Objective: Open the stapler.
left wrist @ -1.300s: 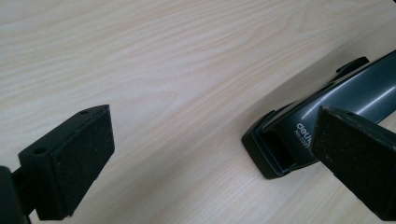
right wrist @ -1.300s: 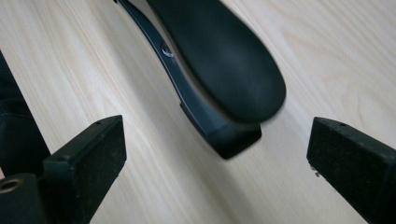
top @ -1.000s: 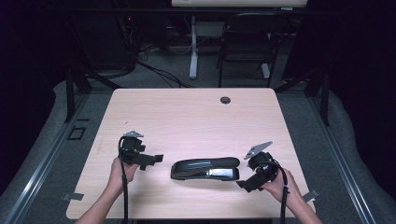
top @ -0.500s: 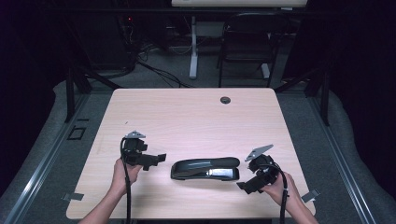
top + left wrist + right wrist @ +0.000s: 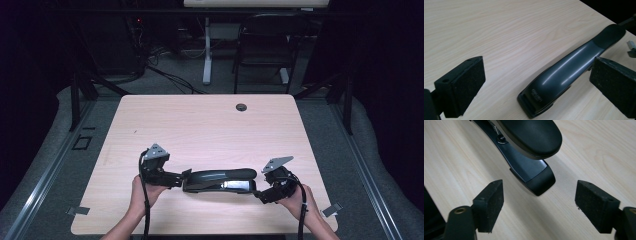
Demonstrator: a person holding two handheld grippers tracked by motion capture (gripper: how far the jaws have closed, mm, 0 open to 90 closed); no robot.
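The left claw point(image 5: 184, 179) has slid in across the worktop point(image 5: 210, 125) since a second ago and now stands wide at the near end of the stapler point(image 5: 220, 180), pads point(image 5: 464, 85) either side of that end, not pressing; the right claw point(image 5: 259, 192) has held its place at the far end and its jaws have just been closing, yet remain apart with nothing between them; a two-handed grip looks imminent. Counted: one stapler near the front edge, two claws, one dark grommet point(image 5: 242, 107) in the worktop.
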